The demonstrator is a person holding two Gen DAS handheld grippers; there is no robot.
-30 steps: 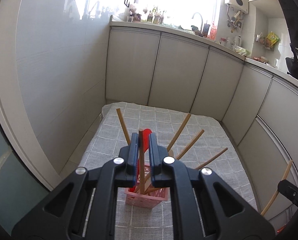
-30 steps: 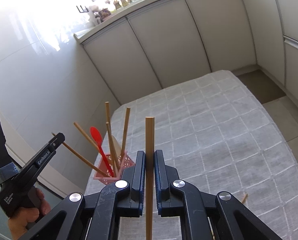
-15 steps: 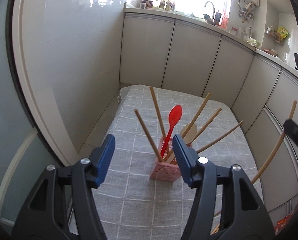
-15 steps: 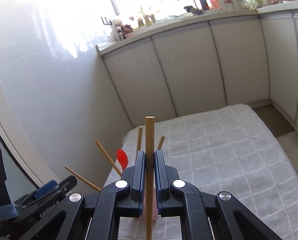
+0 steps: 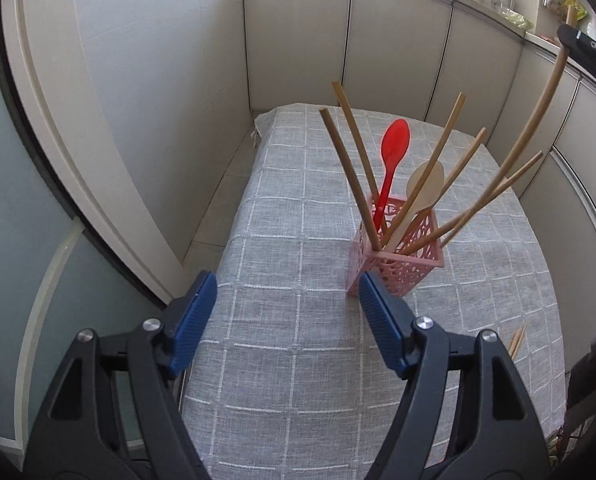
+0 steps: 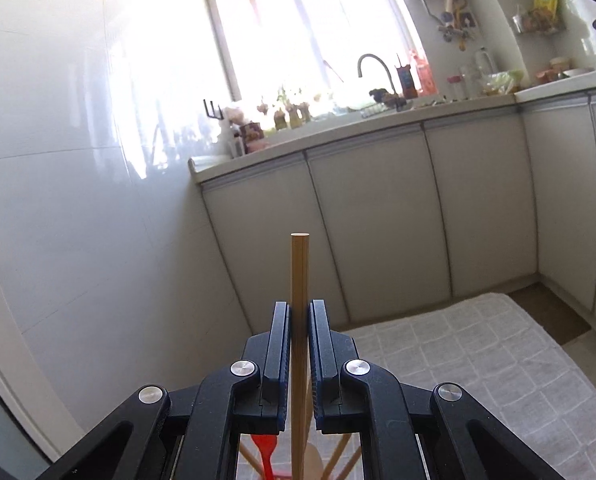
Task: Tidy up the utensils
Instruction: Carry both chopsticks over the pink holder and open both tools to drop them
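Grey checked cloth covers the table (image 5: 282,360), where the pink basket (image 5: 394,268) holds utensils; the left claw (image 5: 286,316) has just been opening, empty, while the right claw (image 6: 298,344) pinches a light, stiff, slippery chopstick (image 6: 299,268) best held mid-shaft.

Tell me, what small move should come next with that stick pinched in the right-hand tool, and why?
Probably lower the chopstick into the pink basket. The right gripper grips it upright above the basket, where other utensils already stand, while the left gripper is open and empty.
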